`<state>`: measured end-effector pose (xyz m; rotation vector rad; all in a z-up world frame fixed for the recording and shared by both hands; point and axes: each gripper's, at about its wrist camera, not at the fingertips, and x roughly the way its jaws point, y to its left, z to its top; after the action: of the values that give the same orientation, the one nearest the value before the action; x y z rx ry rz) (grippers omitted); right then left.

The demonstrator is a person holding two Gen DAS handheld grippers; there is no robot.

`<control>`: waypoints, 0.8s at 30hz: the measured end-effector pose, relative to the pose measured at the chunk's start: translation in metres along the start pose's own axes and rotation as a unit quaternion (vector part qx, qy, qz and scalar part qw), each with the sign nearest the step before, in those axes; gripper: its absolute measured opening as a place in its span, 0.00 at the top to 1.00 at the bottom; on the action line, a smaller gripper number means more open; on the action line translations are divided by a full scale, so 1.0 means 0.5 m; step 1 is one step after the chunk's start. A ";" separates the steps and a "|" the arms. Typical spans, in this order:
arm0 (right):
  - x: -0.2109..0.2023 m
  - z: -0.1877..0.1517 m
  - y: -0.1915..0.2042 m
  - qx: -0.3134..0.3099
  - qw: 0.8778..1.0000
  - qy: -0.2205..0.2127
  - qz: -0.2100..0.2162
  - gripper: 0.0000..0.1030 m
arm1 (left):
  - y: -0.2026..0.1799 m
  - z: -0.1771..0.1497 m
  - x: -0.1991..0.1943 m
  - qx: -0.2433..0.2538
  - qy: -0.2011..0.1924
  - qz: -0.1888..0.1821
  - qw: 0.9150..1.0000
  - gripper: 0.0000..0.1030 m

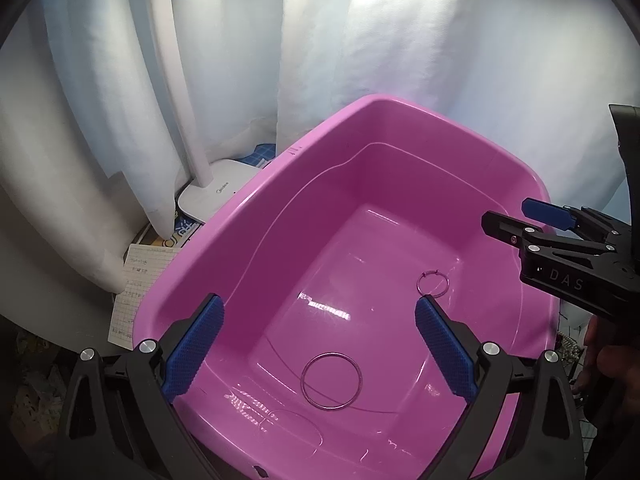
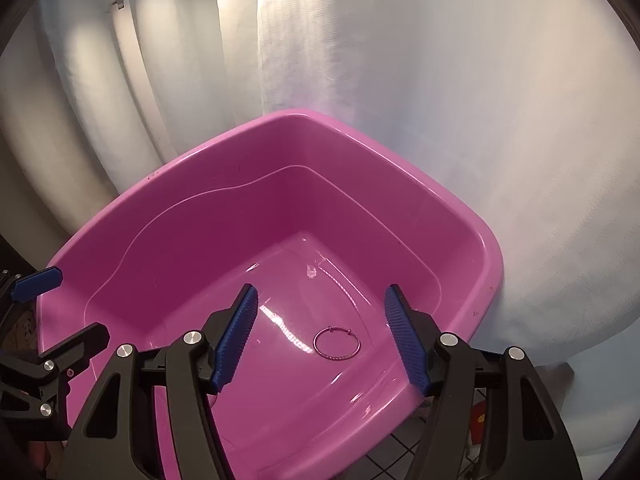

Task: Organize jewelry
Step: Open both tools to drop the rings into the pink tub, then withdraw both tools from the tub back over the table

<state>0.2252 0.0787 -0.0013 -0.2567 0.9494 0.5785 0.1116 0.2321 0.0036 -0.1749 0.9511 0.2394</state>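
left wrist view, fingers: the left gripper is seen spread wide above the pink basin, nothing between the blue pads.
left wrist view, jewelry: a large bangle lies flat on the basin floor, between and just below the fingers; a small hoop ring lies further in, near the tip of the right-hand pad.
left wrist view, step in hand: a release into the basin is judged; a clean lift straight up is advised, so neither ring is knocked.
left wrist view, other hand: the right gripper is seen at the right edge over the basin rim, with part of a hand below it.
left wrist view, hard to make out: a lamp base and a note sheet sit beside the basin; the writing cannot be read, and the surface under the basin is hidden.
right wrist view, fingers: the right gripper is parted and empty.
right wrist view, jewelry: the small hoop ring lies flat on the floor between the pads, untouched.
right wrist view, hidden: the large bangle is not seen, likely behind the fingers; a small clear speck further back cannot be identified; only one pad of the left gripper shows.
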 end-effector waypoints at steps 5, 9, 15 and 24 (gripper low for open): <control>-0.009 0.000 0.003 0.003 1.000 -0.003 -0.001 0.32 | 0.001 -0.001 -0.008 0.003 -0.003 0.002 1.000 0.08; -0.015 0.002 0.007 0.001 1.000 -0.004 -0.001 0.32 | 0.004 -0.001 -0.017 0.001 -0.005 0.003 1.000 0.08; -0.040 0.007 0.016 0.001 1.000 -0.015 -0.003 0.32 | 0.006 0.003 -0.043 -0.001 -0.018 0.001 1.000 0.08; -0.145 -0.019 0.018 0.031 0.997 -0.074 -0.003 0.29 | 0.011 -0.002 -0.130 0.005 -0.077 0.007 0.997 0.06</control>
<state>0.1813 0.0563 0.0532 -0.1589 0.8213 0.5540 0.0732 0.2289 0.0565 -0.1386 0.8004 0.2578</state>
